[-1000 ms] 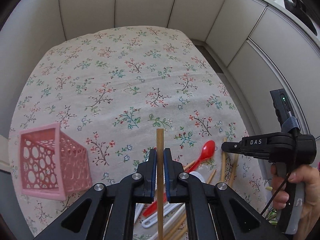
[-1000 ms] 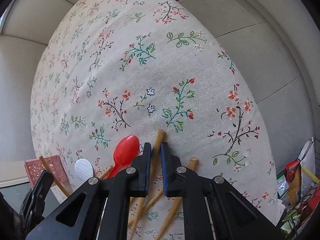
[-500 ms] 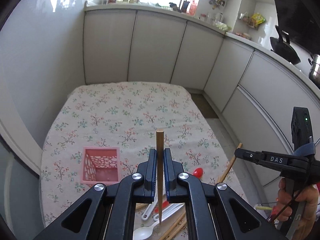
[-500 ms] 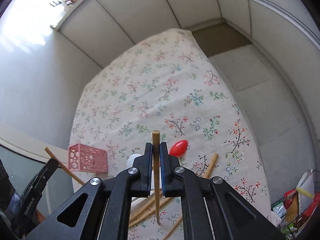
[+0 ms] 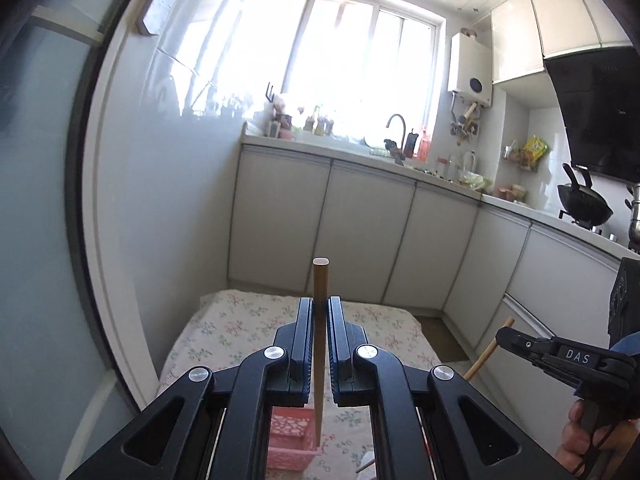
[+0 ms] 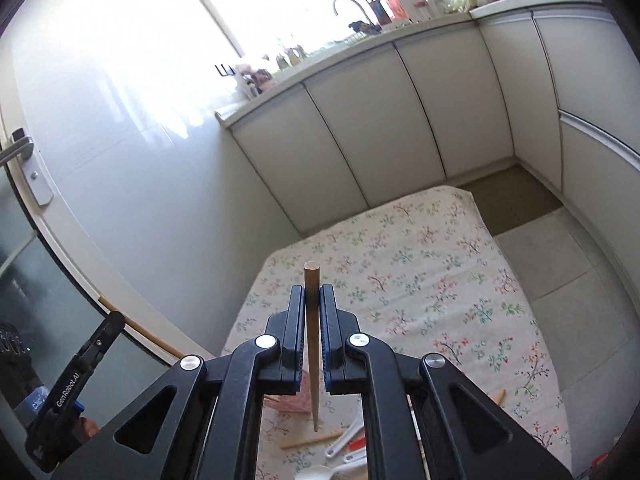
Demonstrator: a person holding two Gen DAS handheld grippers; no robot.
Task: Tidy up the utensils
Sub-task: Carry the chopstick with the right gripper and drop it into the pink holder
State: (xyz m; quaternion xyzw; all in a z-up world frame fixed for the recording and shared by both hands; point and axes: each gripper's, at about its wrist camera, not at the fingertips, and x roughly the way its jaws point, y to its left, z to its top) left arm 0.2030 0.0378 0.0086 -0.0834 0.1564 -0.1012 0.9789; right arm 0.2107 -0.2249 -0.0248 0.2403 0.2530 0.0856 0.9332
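Observation:
My left gripper [image 5: 320, 302] is shut on a wooden chopstick [image 5: 319, 364], held upright high above the floral tablecloth [image 5: 240, 328]. The chopstick's thin end hangs over the pink perforated basket [image 5: 289, 442]. My right gripper [image 6: 311, 295] is shut on a second chopstick [image 6: 312, 360], also upright above the cloth. Below it lie loose chopsticks [image 6: 310, 441] and white spoons [image 6: 344, 465]; a corner of the pink basket [image 6: 297, 403] shows behind the fingers. Each gripper also appears in the other's view: the right gripper [image 5: 502, 337] with its chopstick [image 5: 489, 353], and the left gripper [image 6: 114, 319].
White kitchen cabinets [image 5: 360, 236] run behind and to the right of the table. A glossy white wall [image 6: 132, 160] and a glass door [image 6: 48, 288] stand on the left. Tiled floor [image 6: 580, 256] lies right of the table. A hand [image 5: 580, 434] holds the right gripper's handle.
Both grippers have risen well above the table and tilted up toward level, each carrying its chopstick. The utensil pile and basket have dropped to the bottom of both views.

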